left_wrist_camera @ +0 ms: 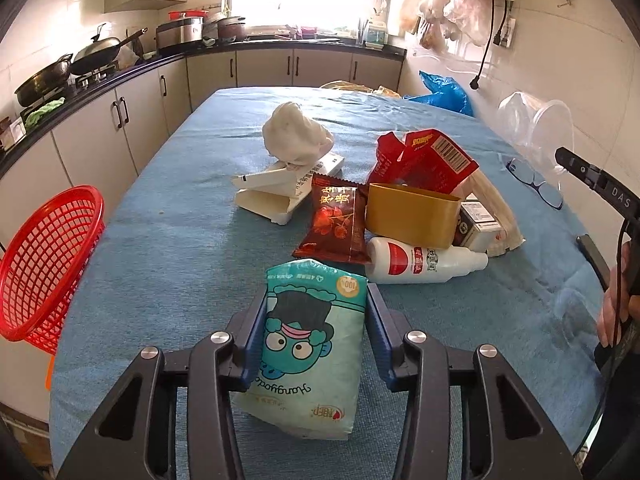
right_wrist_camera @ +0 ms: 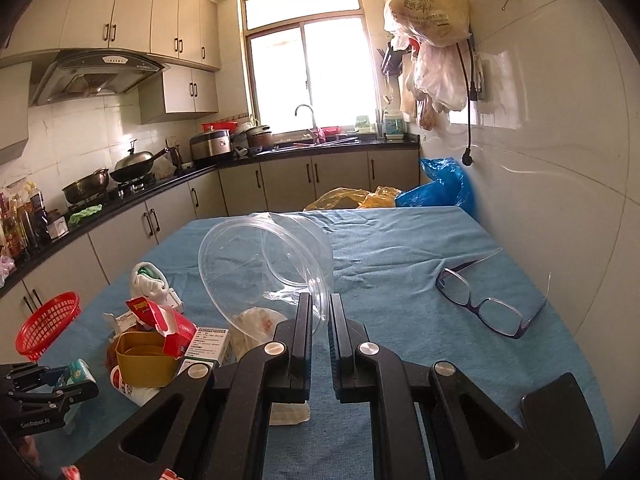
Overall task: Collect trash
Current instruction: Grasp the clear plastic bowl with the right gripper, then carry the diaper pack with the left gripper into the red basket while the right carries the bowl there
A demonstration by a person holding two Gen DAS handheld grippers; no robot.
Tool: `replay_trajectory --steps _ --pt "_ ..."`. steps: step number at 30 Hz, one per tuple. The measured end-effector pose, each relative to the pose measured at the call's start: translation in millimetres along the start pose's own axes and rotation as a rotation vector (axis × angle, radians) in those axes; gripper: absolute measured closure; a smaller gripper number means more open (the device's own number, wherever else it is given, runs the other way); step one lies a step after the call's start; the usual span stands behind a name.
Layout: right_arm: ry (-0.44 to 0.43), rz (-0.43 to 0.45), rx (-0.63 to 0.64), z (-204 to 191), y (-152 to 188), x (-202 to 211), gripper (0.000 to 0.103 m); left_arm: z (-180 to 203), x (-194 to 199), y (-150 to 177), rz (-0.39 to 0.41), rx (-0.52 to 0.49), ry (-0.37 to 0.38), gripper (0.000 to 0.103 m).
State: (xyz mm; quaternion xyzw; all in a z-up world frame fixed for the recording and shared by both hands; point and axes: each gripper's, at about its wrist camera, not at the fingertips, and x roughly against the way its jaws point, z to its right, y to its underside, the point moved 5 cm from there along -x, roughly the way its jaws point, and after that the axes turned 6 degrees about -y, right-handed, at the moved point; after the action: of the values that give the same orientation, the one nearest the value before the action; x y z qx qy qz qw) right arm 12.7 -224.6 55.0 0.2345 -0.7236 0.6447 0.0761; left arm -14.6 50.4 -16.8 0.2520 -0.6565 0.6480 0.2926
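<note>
My left gripper [left_wrist_camera: 316,312] is shut on a pale green tissue pack [left_wrist_camera: 308,344] with a cartoon face, held low over the blue tablecloth. My right gripper [right_wrist_camera: 320,308] is shut on the rim of a clear plastic container [right_wrist_camera: 264,268], lifted and tilted above the table; it also shows in the left wrist view [left_wrist_camera: 536,128]. A trash pile lies mid-table: white crumpled bag [left_wrist_camera: 296,132], white carton [left_wrist_camera: 276,192], dark red snack wrapper [left_wrist_camera: 336,220], gold tub [left_wrist_camera: 412,212], red box [left_wrist_camera: 432,160], white bottle [left_wrist_camera: 424,260]. A red basket [left_wrist_camera: 44,264] hangs at the table's left edge.
Purple glasses [right_wrist_camera: 484,304] lie on the cloth at the right near the wall. Blue and yellow plastic bags [right_wrist_camera: 440,188] sit at the table's far end. Kitchen counters with pans run along the left and back. Bags hang on the right wall.
</note>
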Motion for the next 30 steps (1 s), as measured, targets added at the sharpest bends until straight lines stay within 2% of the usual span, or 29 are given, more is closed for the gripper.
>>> replay_trajectory --steps 30 --pt "-0.054 0.001 0.011 -4.3 1.0 1.3 0.095 -2.2 -2.5 -0.5 -0.014 0.01 0.006 0.06"
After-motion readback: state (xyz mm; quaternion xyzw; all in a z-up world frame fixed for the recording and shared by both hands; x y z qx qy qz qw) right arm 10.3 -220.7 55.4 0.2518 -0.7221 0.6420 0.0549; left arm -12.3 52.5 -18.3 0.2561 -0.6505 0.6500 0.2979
